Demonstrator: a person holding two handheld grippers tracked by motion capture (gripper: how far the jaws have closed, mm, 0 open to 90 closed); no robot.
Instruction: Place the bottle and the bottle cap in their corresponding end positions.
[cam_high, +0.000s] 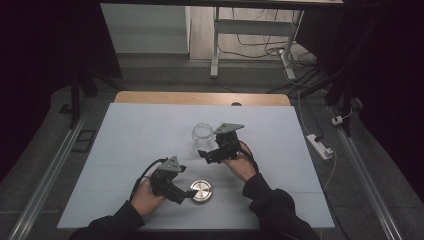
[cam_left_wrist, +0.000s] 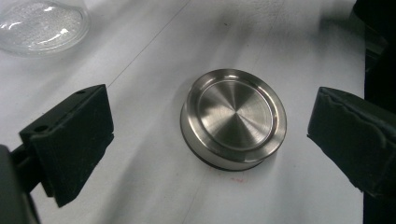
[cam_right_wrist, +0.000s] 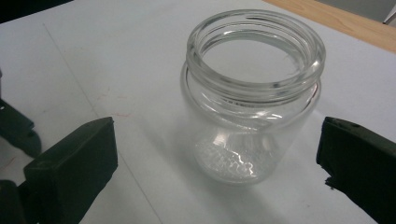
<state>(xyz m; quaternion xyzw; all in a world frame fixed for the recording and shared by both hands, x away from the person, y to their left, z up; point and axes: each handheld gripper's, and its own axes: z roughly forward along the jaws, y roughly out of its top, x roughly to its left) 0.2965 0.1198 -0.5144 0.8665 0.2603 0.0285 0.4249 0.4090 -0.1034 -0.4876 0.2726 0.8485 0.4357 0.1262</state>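
Observation:
A clear glass jar (cam_high: 202, 132) (cam_right_wrist: 252, 93) stands upright and lidless near the middle of the white tabletop (cam_high: 140, 135). Its round brushed-steel lid (cam_high: 201, 190) (cam_left_wrist: 233, 116) lies flat near the front edge. My left gripper (cam_high: 187, 194) (cam_left_wrist: 210, 112) points at the lid with its jaws open wide on either side, and neither pad touches it. My right gripper (cam_high: 206, 152) (cam_right_wrist: 217, 135) is open just in front of the jar, with both pads well clear of the glass. The jar's base (cam_left_wrist: 42, 23) appears at the top left of the left gripper view.
A bare wooden strip (cam_high: 200, 98) runs along the table's far edge. Beyond it stand a white frame's legs (cam_high: 215, 45) and loose cables on the floor. A power strip (cam_high: 320, 146) lies on the floor to the right.

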